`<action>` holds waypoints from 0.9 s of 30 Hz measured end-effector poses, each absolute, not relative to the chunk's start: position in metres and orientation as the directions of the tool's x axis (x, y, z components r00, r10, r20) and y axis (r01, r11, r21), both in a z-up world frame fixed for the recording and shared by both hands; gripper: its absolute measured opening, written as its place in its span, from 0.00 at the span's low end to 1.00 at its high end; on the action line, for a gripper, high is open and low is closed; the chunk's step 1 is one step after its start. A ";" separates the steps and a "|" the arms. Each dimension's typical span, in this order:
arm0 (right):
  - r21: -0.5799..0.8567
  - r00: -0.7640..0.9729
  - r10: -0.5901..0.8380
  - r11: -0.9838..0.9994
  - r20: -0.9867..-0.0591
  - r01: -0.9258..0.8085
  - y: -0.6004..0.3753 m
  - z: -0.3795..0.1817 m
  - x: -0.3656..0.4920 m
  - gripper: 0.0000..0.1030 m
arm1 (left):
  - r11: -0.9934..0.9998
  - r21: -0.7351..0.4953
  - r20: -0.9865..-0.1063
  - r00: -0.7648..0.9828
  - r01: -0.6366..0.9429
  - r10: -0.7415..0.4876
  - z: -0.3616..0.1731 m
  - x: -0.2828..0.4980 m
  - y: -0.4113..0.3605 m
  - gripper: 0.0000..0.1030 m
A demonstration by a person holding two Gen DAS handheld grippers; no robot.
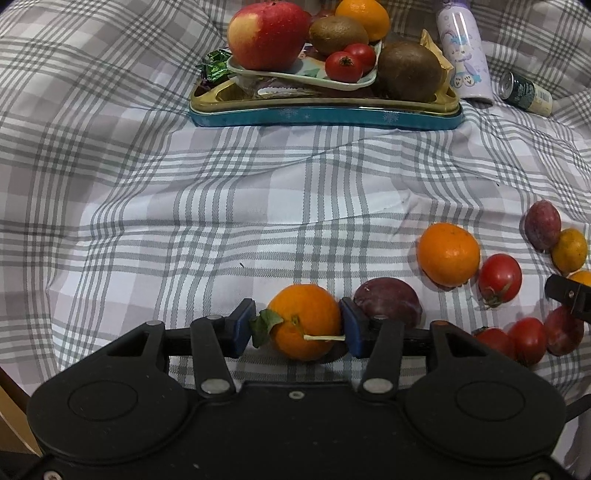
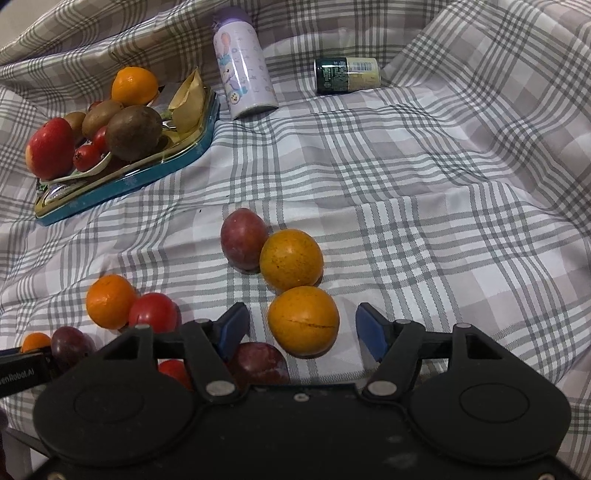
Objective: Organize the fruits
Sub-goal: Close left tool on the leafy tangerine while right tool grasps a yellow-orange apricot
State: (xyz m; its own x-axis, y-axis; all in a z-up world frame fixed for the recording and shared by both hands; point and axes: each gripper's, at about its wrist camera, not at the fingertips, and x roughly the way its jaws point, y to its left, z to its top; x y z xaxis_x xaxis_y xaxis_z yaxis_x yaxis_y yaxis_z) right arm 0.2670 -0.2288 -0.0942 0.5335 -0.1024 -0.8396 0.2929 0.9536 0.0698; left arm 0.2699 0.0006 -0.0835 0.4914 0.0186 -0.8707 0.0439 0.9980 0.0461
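- The left tool [image 1: 297, 326] is clamped on a leafy mandarin [image 1: 304, 321], its blue pads touching both sides of the fruit; a green leaf and a pale stem stick out toward the camera.
- Just beyond that tool's right pad lies a dark plum [image 1: 388, 304], touching or nearly touching the pad – it crowds that side.
- Further right of the left tool sit a bare mandarin [image 1: 448, 254] and a tomato [image 1: 499, 277] beside it, then a cluster of red fruit [image 1: 528, 339] partly hidden behind the tool's body.
- Straight ahead and well apart stands a teal tin tray [image 1: 325, 118] holding a small white dish [image 1: 354, 85], an apple [image 1: 267, 35], kiwis [image 1: 410, 70], small red fruits [image 1: 344, 66] and an orange [image 1: 364, 16] cut off at the top edge.
- Right of the tray, a lilac bottle [image 1: 463, 51] and a small dark can [image 1: 526, 92] lie on the checked cloth [image 1: 184, 184].
- The right tool [image 2: 303, 326] has its pads wide apart, on either side of an orange fruit with a cracked skin [image 2: 303, 321] without touching it.
- Directly ahead of this tool another orange-yellow fruit [image 2: 291, 258] touches the cracked one, and a reddish plum [image 2: 243, 238] leans against that.
- Under the right tool's left pad a purple plum [image 2: 260, 363] and a red tomato [image 2: 173, 371] are largely covered by the tool body.
- At the far left edge of the right wrist view, the other tool's black arm cuts across a small orange [image 2: 35, 341] and a dark plum [image 2: 70, 345] – little of either shows.
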 end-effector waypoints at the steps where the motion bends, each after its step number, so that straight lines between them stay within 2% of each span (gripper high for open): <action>1: 0.067 0.534 -0.105 0.954 -0.839 0.292 -0.228 -0.095 0.267 0.68 | 0.998 0.040 -0.871 0.491 0.040 0.015 -0.084 0.270 0.001 0.56; 7: 0.062 0.533 -0.112 0.953 -0.839 0.298 -0.229 -0.094 0.267 0.67 | 0.999 0.020 -0.872 0.489 0.042 -0.003 -0.084 0.272 0.002 0.54; 10: 0.050 0.535 -0.126 0.952 -0.836 0.303 -0.228 -0.093 0.266 0.52 | 0.999 -0.002 -0.870 0.492 0.046 -0.025 -0.083 0.273 0.004 0.49; 11: 0.042 0.534 -0.131 0.953 -0.835 0.300 -0.228 -0.092 0.265 0.43 | 0.999 -0.007 -0.870 0.493 0.045 -0.028 -0.083 0.273 0.005 0.49; 12: 0.038 0.534 -0.132 0.955 -0.835 0.294 -0.227 -0.092 0.265 0.40 | 0.999 -0.011 -0.869 0.493 0.044 -0.031 -0.083 0.273 0.005 0.48; 27: 0.074 0.595 -0.127 0.950 -0.794 0.302 -0.231 -0.055 0.242 0.40 | 0.999 -0.011 -0.820 0.571 0.042 -0.032 -0.038 0.251 0.013 0.47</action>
